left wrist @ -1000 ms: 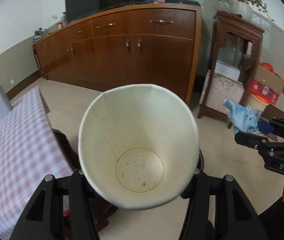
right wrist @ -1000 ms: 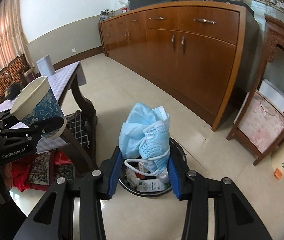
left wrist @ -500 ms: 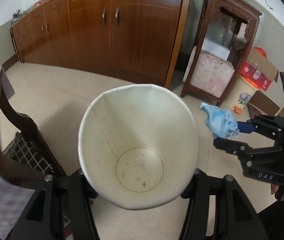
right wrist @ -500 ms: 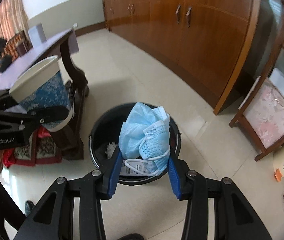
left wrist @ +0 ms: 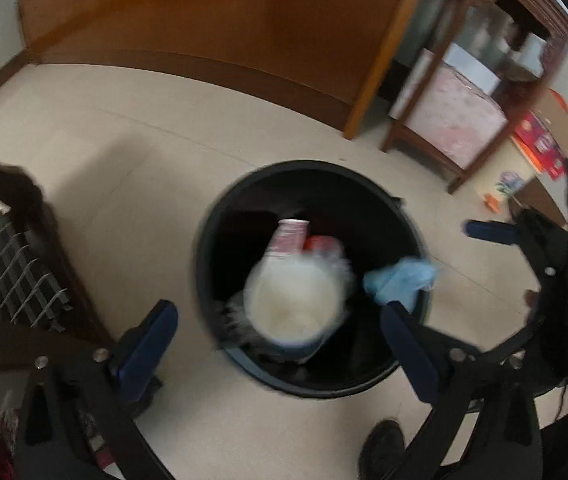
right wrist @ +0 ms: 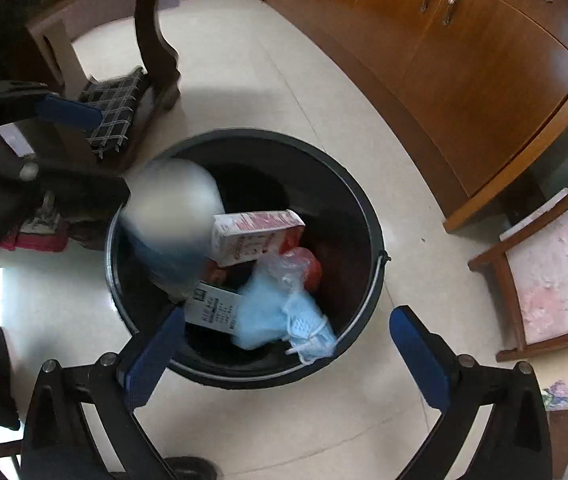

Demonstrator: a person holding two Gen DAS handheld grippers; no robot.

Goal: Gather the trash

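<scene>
A black round trash bin [left wrist: 411, 232] stands on the floor below both grippers; it also shows in the right wrist view [right wrist: 367, 216]. My left gripper [left wrist: 280, 328] is open over it, and the white paper cup [left wrist: 295, 304] is falling, blurred, into the bin; the cup also shows in the right wrist view [right wrist: 172, 208]. My right gripper [right wrist: 287, 348] is open above the bin's near rim. The blue face mask [right wrist: 280, 312] drops at the bin's near edge; it also shows in the left wrist view [left wrist: 399, 280]. A red and white carton [right wrist: 256, 232] lies inside.
A long wooden sideboard [right wrist: 463, 48] runs along the far side. A dark wooden table leg [right wrist: 156, 40] and a checked cushion [right wrist: 116, 104] are left of the bin. A wooden stand [left wrist: 463, 96] and cardboard boxes [left wrist: 543, 140] are to the right. A shoe [left wrist: 381, 444] is beside the bin.
Both grippers tilted down over the bin and opened. The paper cup left my left gripper and the blue mask left my right gripper; both are dropping into the bin.
</scene>
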